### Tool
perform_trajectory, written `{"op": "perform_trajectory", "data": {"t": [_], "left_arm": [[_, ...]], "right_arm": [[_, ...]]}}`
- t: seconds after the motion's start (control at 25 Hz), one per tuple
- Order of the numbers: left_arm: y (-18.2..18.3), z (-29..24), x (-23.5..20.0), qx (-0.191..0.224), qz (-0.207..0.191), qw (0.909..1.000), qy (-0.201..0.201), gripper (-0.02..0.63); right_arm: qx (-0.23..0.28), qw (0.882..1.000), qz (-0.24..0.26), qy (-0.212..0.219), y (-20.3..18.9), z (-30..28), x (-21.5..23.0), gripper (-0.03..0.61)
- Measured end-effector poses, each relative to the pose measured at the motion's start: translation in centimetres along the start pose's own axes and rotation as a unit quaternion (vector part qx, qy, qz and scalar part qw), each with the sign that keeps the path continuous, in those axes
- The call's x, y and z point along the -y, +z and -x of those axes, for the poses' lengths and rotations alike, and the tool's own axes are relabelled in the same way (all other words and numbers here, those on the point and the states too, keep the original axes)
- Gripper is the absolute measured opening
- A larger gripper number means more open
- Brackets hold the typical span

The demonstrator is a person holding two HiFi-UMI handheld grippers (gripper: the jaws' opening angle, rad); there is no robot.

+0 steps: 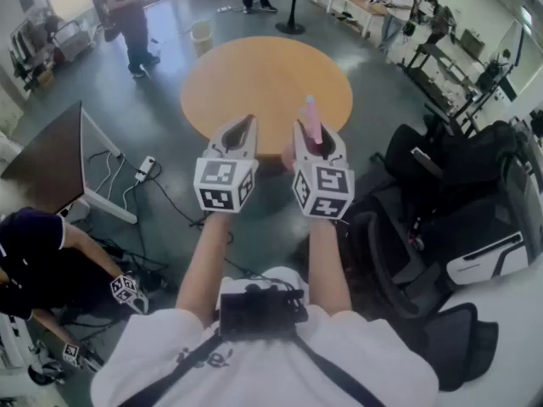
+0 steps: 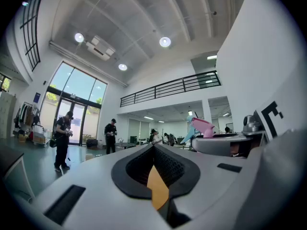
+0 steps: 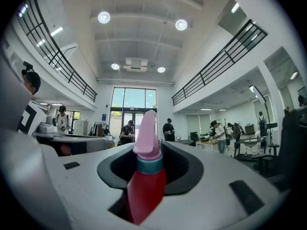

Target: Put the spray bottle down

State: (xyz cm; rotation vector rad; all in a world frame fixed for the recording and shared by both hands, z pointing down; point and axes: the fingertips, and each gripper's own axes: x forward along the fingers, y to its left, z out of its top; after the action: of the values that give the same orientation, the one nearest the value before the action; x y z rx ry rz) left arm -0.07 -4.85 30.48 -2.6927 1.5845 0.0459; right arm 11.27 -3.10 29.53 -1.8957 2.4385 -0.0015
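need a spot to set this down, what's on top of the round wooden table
The exposed top of the round wooden table shows nothing on it. Its near edge is hidden behind the left gripper, the right gripper and the red spray bottle it grips, so that strip is unseen.

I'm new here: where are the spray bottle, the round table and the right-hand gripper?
spray bottle (image 3: pixel 146 188), right gripper view, on its red body.
round table (image 1: pixel 254 79), head view, on its bare wooden top.
right gripper (image 1: pixel 317 134), head view, midway between its jaws' tips, which clamp the spray bottle.
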Motion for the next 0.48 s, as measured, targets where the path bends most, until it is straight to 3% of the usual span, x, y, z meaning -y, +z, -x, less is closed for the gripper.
{"op": "perform_trajectory", "data": {"t": [0.48], "left_arm": [[-0.34, -0.50, -0.71, -0.009, 0.012, 0.9998, 0.014, 0.012]], "right_arm": [[0.003, 1.000, 0.000, 0.017, 0.27, -0.67, -0.59, 0.161]]}}
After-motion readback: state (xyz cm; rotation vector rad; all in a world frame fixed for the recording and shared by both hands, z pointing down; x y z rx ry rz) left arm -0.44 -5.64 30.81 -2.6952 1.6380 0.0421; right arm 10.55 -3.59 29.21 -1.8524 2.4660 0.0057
